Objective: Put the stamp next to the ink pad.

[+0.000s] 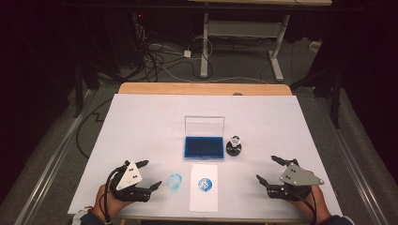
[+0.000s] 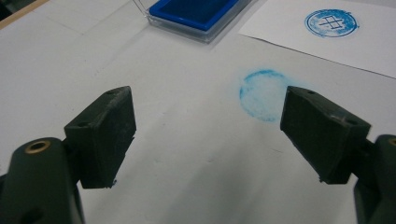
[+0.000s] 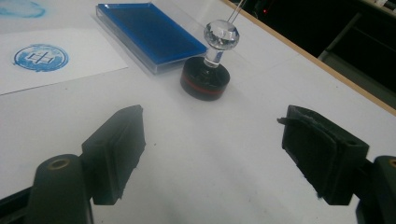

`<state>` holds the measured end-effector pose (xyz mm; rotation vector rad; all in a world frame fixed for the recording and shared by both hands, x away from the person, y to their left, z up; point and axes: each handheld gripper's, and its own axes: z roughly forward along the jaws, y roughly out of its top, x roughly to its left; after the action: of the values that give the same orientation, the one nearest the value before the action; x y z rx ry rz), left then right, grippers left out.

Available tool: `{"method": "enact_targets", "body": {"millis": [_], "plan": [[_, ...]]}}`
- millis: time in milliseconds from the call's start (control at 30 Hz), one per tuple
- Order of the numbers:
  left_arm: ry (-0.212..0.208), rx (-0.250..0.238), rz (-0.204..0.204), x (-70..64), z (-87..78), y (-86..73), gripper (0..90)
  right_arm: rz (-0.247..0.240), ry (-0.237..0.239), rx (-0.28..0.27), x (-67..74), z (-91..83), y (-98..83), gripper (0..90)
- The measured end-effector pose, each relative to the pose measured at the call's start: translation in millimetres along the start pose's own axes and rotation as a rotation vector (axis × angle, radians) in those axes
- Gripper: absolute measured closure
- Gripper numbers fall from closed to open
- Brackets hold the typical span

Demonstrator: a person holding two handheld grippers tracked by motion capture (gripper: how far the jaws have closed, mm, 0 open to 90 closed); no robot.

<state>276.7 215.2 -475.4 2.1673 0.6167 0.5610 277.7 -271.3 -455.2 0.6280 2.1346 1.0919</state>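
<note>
Basically both hand-held grippers idle at the near edge, jaws spread wide, gripping nothing.
Left hand-held gripper [image 1: 144, 175] and right hand-held gripper [image 1: 270, 169] sit well apart on the white-covered counter [image 1: 141, 122]. Round black stamp with a red band and clear faceted knob handle [image 1: 233, 146] stands upright at counter centre, knob up, long axis vertical, just beside the right end of the open clear plastic case holding a blue ink pad [image 1: 204, 147]. Case long axis runs left-right across the counter, its lid raised on the far side. White paper sheet [image 1: 204, 197] lies near of the pad, long axis pointing away from the person, carrying a round blue stamp print [image 1: 205, 183]. Faint round blue smudge [image 1: 174, 182] on the counter cover just left of the sheet, in front of the left jaws.
</note>
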Motion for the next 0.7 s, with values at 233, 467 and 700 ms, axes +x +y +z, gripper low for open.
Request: {"method": "enact_targets", "body": {"millis": [233, 467, 700], "plan": [[0.004, 0.004, 0.006, -2.9, 0.5, 1.8, 17.4, -0.006, 0.026, -0.026, 5.3, -7.9, -5.2, 20.6], [0.001, 0.015, 0.023, -4.6, 0.7, 1.4, 17.4, -0.014, 0.034, -0.045, 7.9, -10.9, -3.5, 20.6], [-0.005, 0.011, 0.024, -4.8, 0.1, 1.2, 17.4, -0.026, 0.031, -0.047, 11.4, -12.6, -0.6, 20.6]]}}
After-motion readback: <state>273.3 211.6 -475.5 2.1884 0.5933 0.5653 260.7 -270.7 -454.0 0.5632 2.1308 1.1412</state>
